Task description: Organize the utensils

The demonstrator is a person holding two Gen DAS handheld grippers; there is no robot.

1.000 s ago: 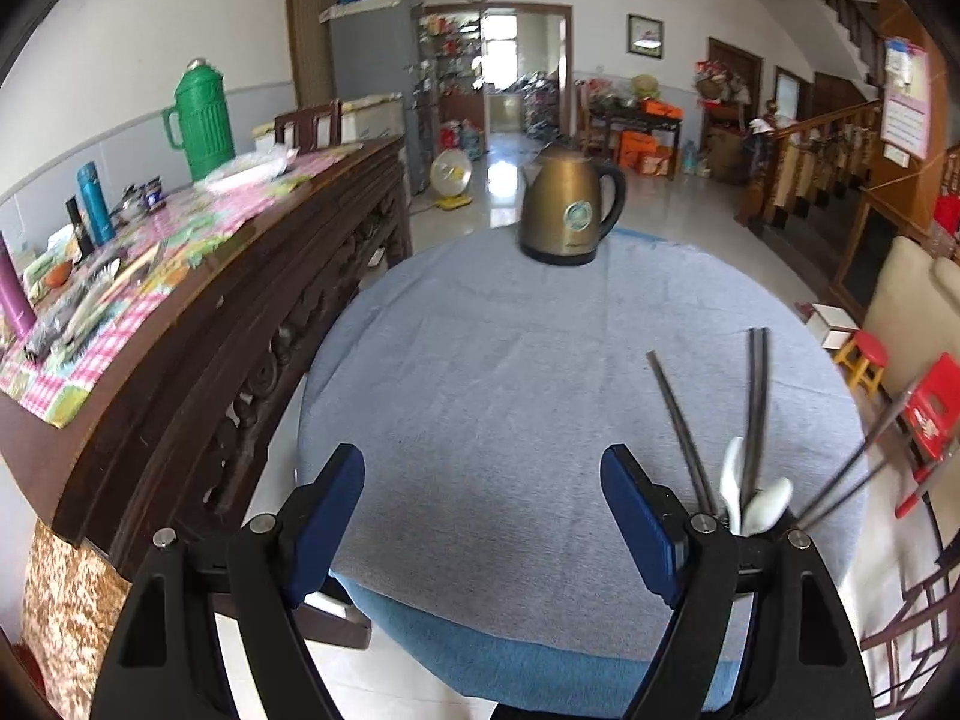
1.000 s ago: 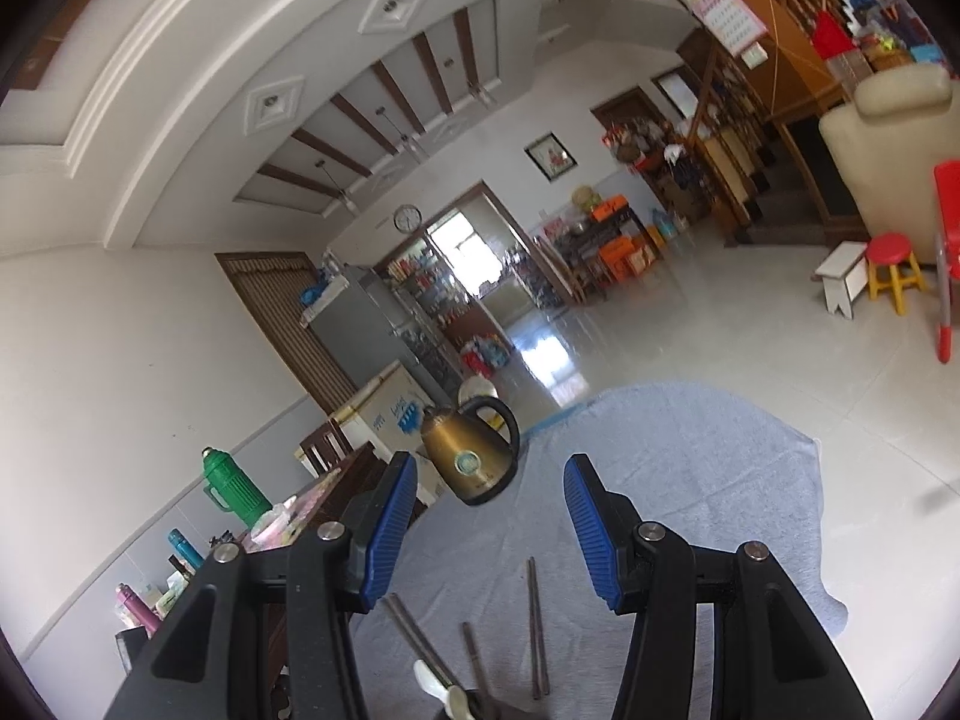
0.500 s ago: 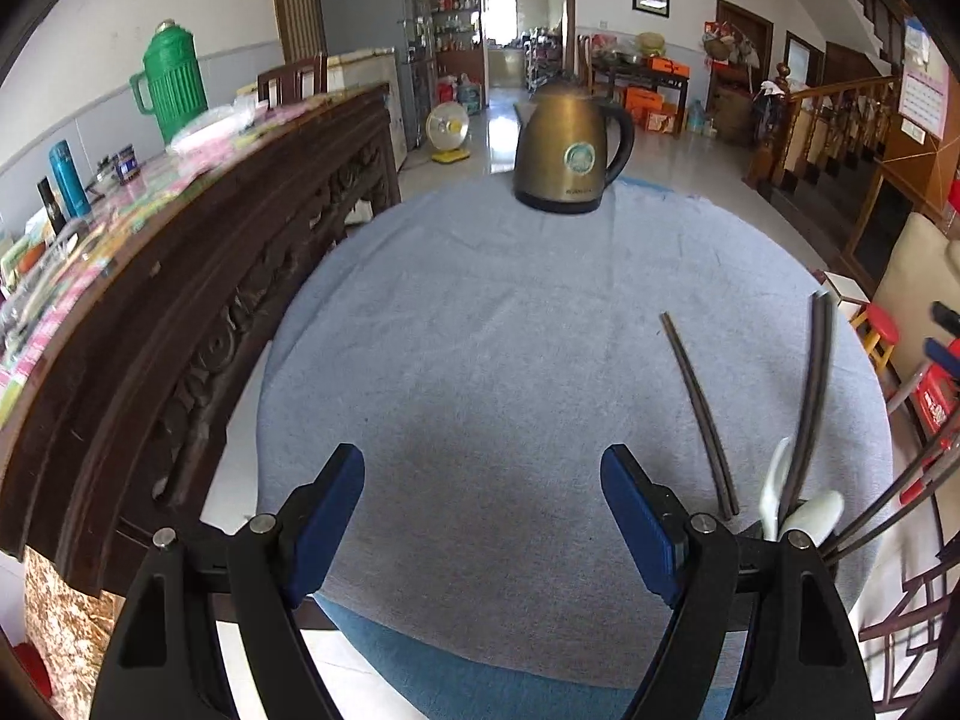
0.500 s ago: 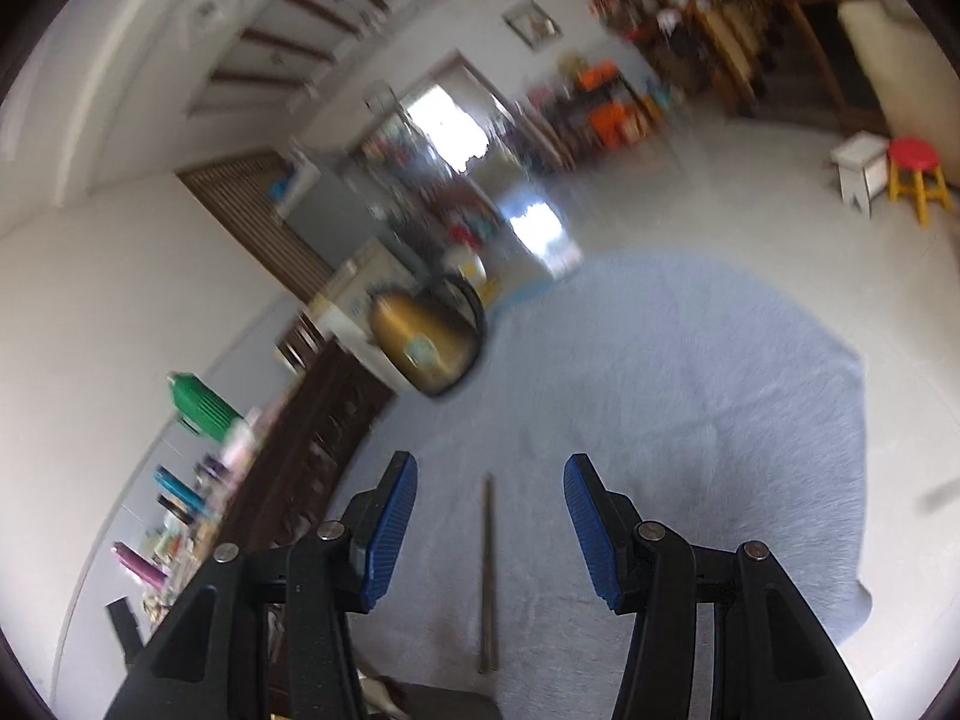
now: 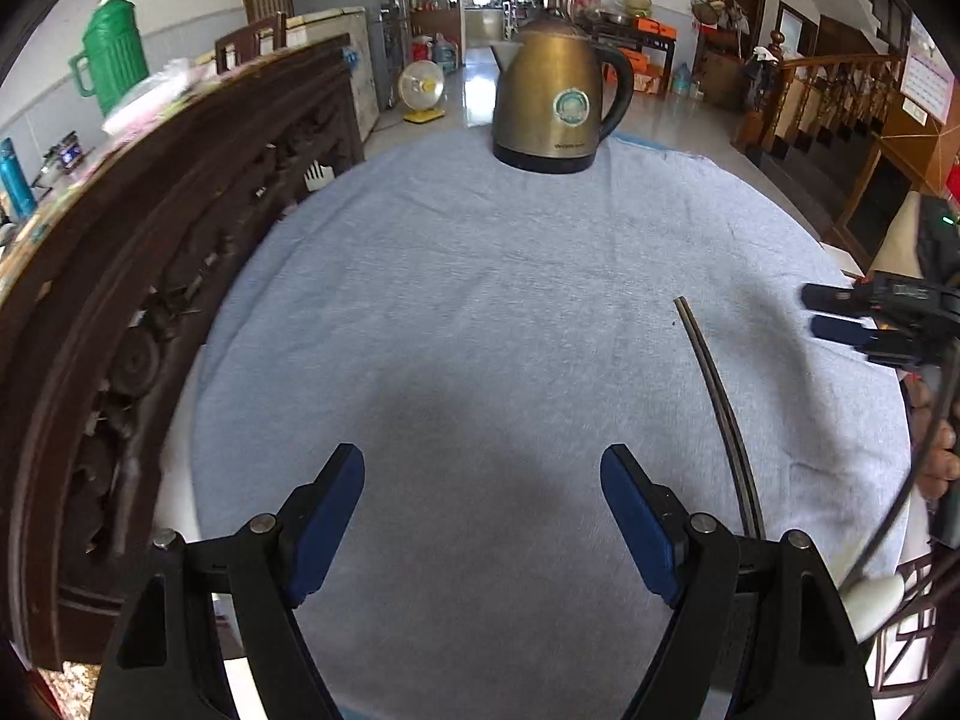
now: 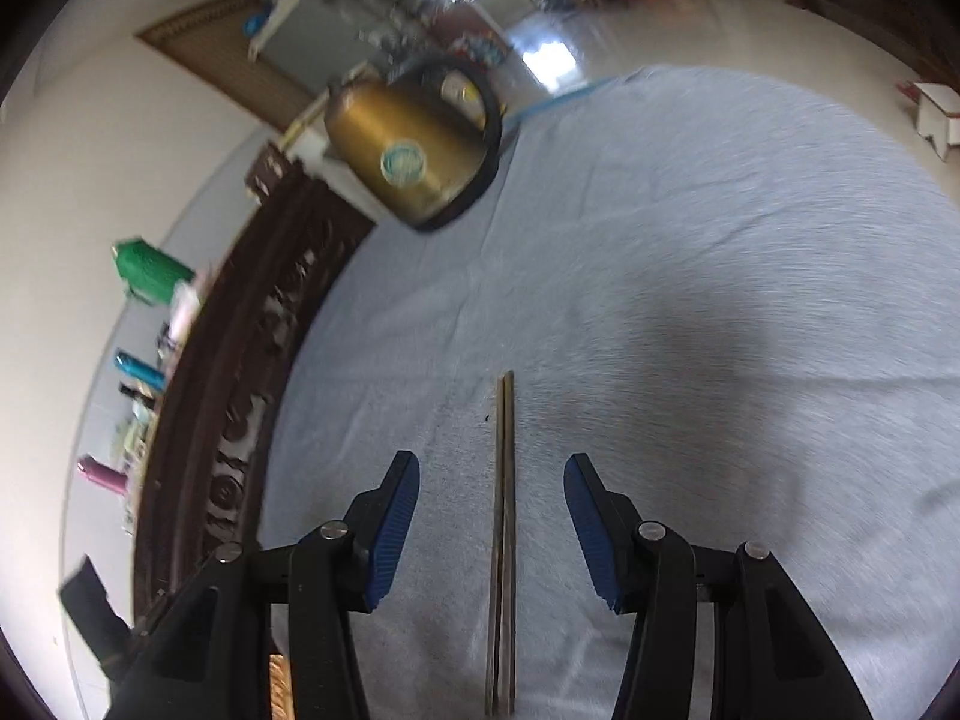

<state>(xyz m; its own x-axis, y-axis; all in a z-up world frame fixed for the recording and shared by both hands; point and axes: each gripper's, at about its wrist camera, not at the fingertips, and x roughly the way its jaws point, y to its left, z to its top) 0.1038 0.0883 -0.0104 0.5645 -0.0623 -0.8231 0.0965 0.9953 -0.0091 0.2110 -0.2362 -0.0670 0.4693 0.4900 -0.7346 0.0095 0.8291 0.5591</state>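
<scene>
A pair of dark chopsticks [image 6: 503,540] lies on the grey cloth-covered round table [image 6: 690,252], running away from me between the open jaws of my right gripper [image 6: 491,519], which hovers just above them. The same chopsticks [image 5: 723,414] show at the right of the left wrist view. My left gripper [image 5: 483,513] is open and empty over the table's near middle. The right gripper's blue fingertips [image 5: 840,315] enter at the right edge of that view. A white spoon [image 5: 873,597] and thin utensils sit at the lower right edge, partly hidden.
A brass electric kettle [image 5: 555,102] stands at the table's far side, also in the right wrist view [image 6: 414,150]. A carved dark wood sideboard [image 5: 120,276] runs along the left, close to the table edge, with a green thermos [image 5: 114,60] on it.
Both grippers have tilted down and moved forward over the table. The right gripper has come down until its open jaws straddle the chopsticks. The kettle looms larger in both views.
</scene>
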